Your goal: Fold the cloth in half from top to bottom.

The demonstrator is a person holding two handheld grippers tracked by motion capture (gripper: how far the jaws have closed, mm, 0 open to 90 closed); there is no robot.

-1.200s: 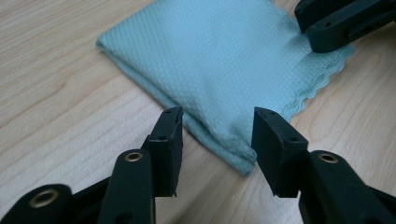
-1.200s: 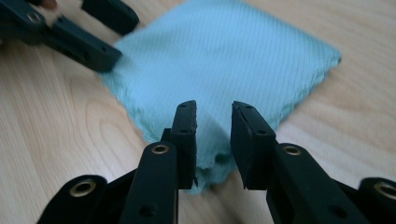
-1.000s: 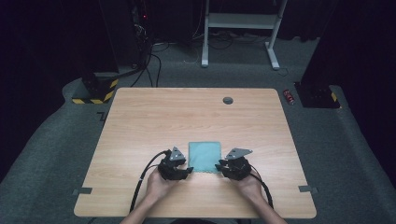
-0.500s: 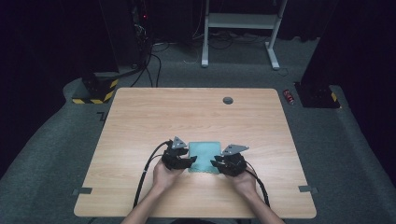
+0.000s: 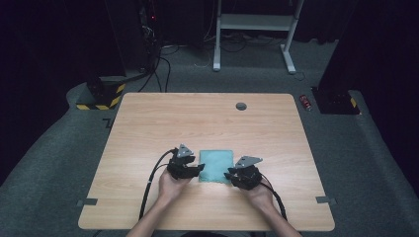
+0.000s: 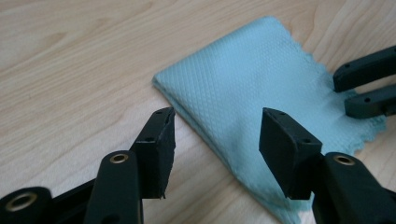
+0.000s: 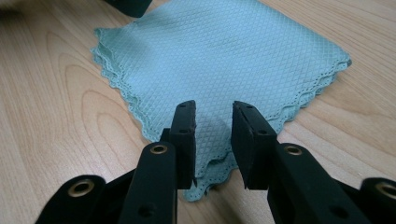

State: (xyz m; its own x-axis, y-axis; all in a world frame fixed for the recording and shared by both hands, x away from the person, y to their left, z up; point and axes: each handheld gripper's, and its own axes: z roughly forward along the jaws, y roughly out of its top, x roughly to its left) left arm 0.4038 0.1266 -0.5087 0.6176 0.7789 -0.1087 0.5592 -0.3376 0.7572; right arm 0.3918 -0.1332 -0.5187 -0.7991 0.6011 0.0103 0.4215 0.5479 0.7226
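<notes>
1. The left gripper [image 6: 215,144] was seen with its jaws set well apart. They had just been opening, and nothing was clamped by them.
2. Between and just below those jaws, the folded edge of a teal cloth [image 6: 252,84] was found lying flat. The pads stood clear of it on either side.
3. Beyond the left gripper, at the far side of the cloth, two black jaws belonging to the other gripper were noted over the scalloped edge.
4. The right gripper [image 7: 212,140] was seen with its jaws partly apart, a narrow gap being left between the pads.
5. Under that gap a near corner of the teal cloth [image 7: 224,51] was seen, the layered scalloped hem showing directly beneath the pads. No pinch of the fabric could be made out; the pads appeared to stand just beside it rather than pressed on it.
6. From the high view, the left gripper [image 5: 190,168] was placed at the cloth's left edge and the right gripper [image 5: 236,175] at its near right corner, with the teal cloth [image 5: 216,163] spread flat between them.
7. Outward from both grippers, the wooden table [image 5: 197,118] was recorded, with a small round dark fitting [image 5: 241,106] well away near its far edge.
</notes>
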